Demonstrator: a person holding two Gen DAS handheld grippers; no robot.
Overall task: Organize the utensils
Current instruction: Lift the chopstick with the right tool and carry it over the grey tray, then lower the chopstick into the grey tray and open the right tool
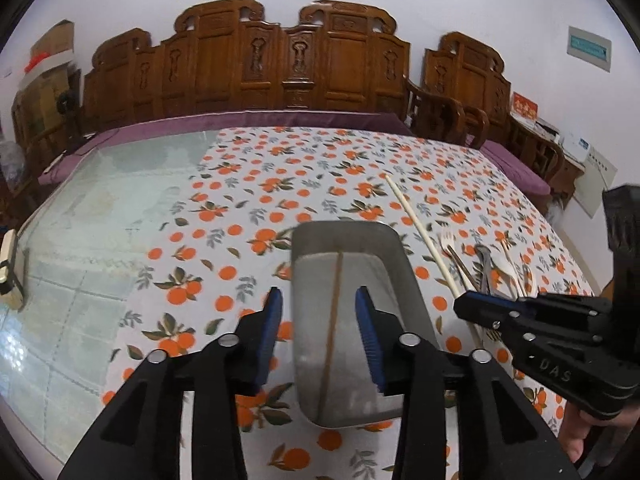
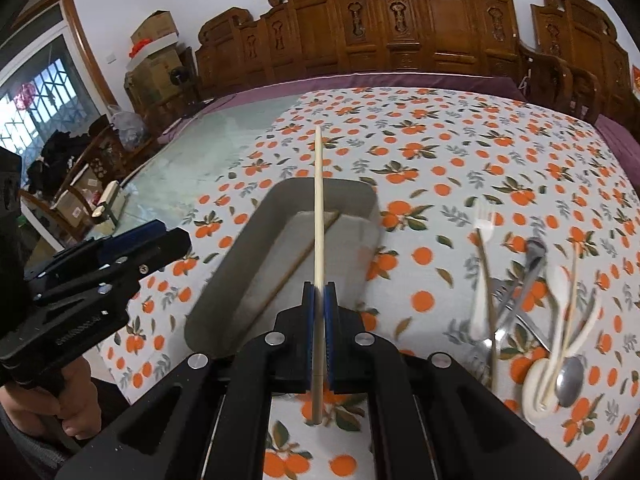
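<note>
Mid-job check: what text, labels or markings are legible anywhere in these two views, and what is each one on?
"DAS": raised letters on the black body of the right gripper, seen from the left wrist view.
Embossed word on the black body of the left gripper: too blurred to read.
Red card with gold characters by the wall: too small.
Green-and-white wall sign: unreadable.
White papers at far right: unreadable.

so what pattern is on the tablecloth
Oranges with green leaves on white, over the tablecloth; clearest in the right wrist view.
</note>
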